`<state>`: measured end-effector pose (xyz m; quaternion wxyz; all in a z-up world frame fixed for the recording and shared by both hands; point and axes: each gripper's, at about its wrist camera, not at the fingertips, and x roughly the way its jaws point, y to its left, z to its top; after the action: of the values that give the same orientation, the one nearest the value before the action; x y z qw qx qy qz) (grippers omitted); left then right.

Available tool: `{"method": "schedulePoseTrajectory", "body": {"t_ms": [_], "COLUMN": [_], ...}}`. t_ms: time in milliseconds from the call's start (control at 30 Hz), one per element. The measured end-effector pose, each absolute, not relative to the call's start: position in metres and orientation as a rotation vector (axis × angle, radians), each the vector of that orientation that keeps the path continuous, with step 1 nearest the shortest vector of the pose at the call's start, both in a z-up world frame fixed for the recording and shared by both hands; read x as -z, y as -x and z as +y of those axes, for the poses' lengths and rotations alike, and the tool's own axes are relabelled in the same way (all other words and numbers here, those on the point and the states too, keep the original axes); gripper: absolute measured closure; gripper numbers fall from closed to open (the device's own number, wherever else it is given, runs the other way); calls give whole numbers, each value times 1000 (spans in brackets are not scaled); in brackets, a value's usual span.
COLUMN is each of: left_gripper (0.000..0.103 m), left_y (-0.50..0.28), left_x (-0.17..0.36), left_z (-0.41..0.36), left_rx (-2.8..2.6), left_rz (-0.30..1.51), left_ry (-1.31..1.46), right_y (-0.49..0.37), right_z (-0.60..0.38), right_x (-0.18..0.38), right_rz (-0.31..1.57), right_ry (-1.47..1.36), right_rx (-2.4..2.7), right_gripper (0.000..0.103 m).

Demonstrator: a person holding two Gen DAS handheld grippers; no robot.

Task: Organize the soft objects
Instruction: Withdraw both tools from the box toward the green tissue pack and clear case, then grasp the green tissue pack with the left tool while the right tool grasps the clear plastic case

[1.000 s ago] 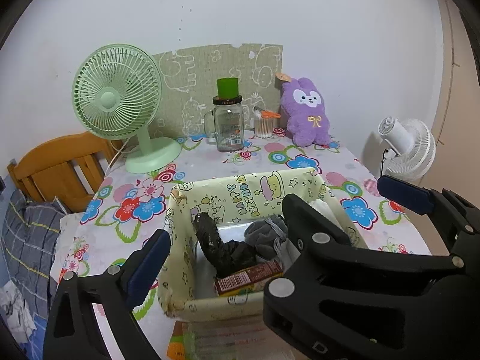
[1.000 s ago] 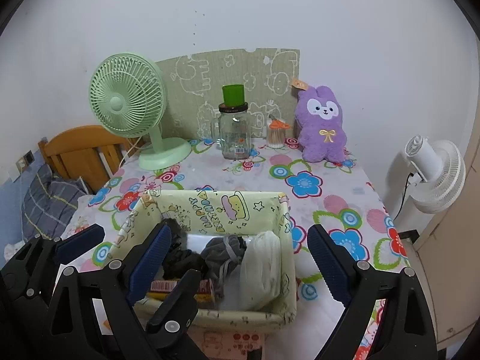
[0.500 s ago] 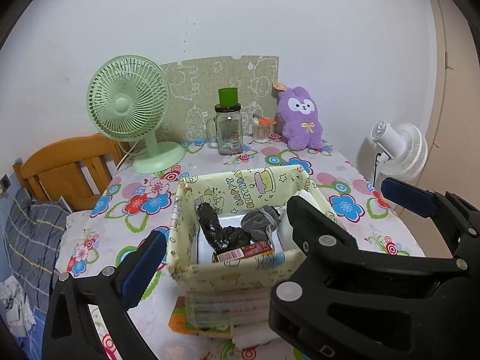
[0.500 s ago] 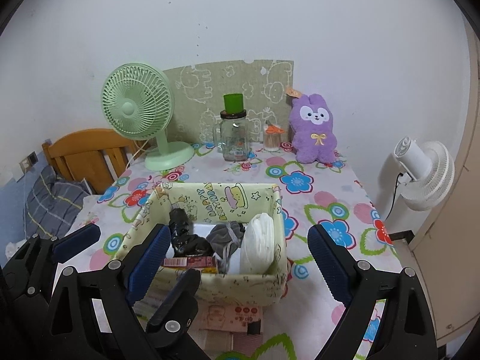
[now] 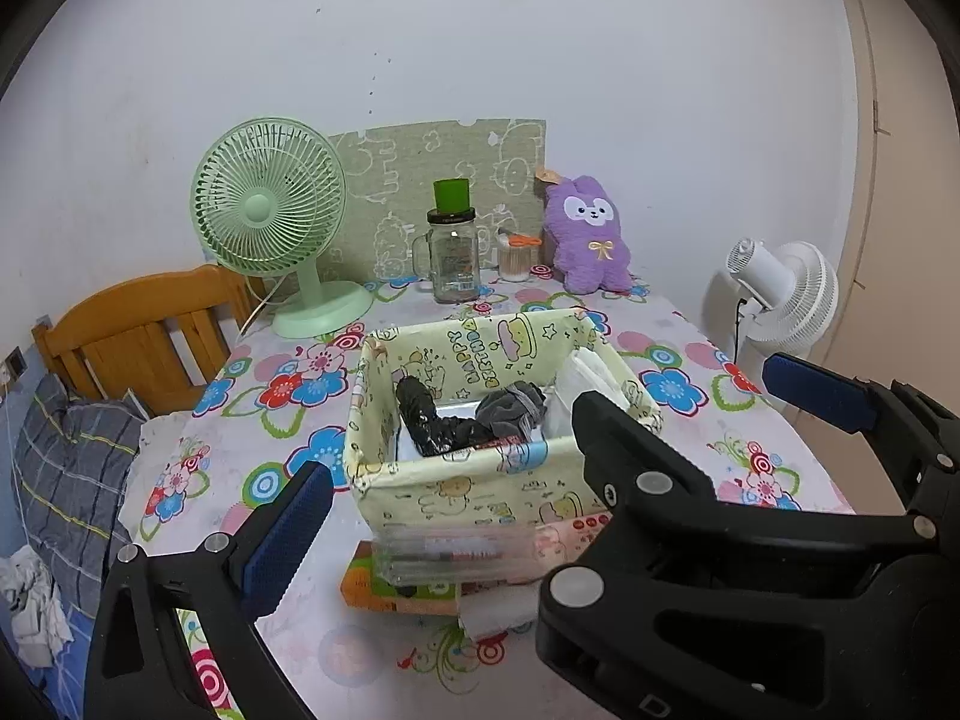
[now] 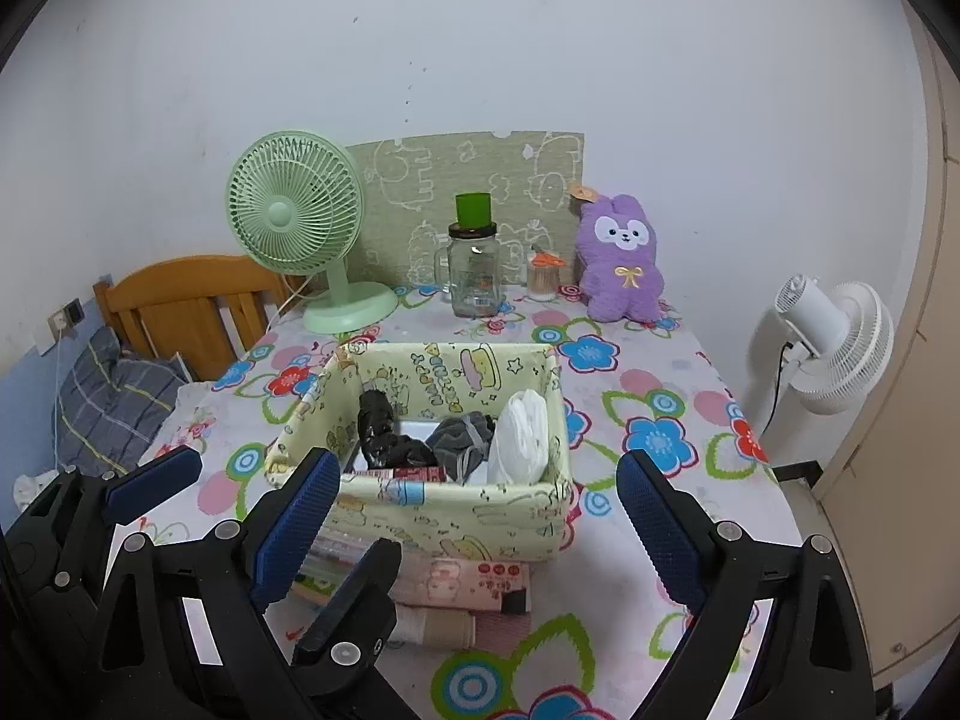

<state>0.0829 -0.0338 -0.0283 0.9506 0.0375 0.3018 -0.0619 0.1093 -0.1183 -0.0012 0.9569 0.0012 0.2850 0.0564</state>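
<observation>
A yellow cartoon-print fabric box (image 5: 480,480) (image 6: 450,510) stands mid-table on a flat stack of books and packets (image 6: 468,582). Inside lie a black cloth (image 6: 384,438), a grey sock (image 6: 462,432) and a white rolled cloth (image 6: 522,438). A purple plush rabbit (image 5: 591,234) (image 6: 624,258) sits upright at the table's back right. My left gripper (image 5: 480,492) hangs open, short of the box; the right gripper hides its right finger. My right gripper (image 6: 478,468) is open too, with the box seen between its blue pads (image 6: 294,516). Neither holds anything.
At the back stand a green desk fan (image 6: 288,210), a glass jar mug (image 6: 474,270) with a green cup on it, and a small toothpick pot (image 6: 543,276). A white floor fan (image 6: 834,336) stands off the right table edge, a wooden headboard (image 6: 180,300) to the left.
Both grippers have drawn back from the box, which now looks smaller and farther away. The stack under it has come into view. Both stay open.
</observation>
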Motion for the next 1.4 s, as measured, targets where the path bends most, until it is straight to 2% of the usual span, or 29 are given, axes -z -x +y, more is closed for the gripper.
{"method": "schedulePoseTrajectory", "body": {"t_ms": [633,1400], "left_gripper": [0,0], "left_y": [-58,-86], "left_x": [59,117], "left_z": [-25,6], "left_rx": [122,92], "left_rz": [652,785], "left_ry": [-74,-43], "right_y": [-81,-114], "right_z": [-108,-81], "right_x": [28,92], "right_rz": [586,701], "right_ry": [30,7], "right_rx": [-148,-270], "right_gripper": [8,10]}}
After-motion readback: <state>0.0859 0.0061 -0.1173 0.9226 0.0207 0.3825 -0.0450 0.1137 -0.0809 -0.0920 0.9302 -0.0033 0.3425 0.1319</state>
